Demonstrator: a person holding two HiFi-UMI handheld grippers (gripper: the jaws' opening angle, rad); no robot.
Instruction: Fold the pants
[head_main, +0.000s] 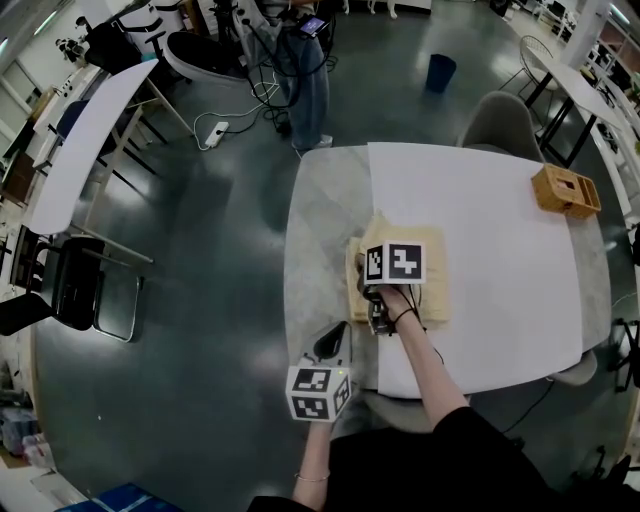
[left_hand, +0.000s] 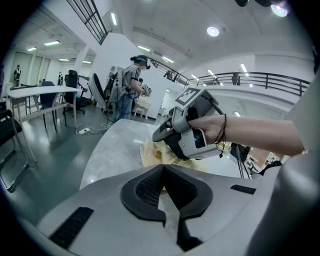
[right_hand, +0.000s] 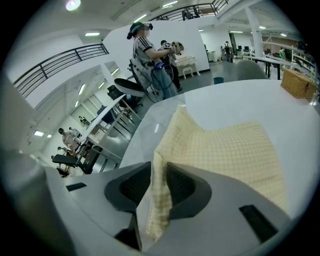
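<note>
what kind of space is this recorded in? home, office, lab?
Most likely a large open lab or workshop hall, not a home: long white tables on a polished grey floor, a railed mezzanine overhead, and a person in head-worn gear near a power strip and loose cables.

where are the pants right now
In the head view the pants lie on the table left of centre, across the white sheet's left edge, under the right gripper, a fold between its jaws.
</note>
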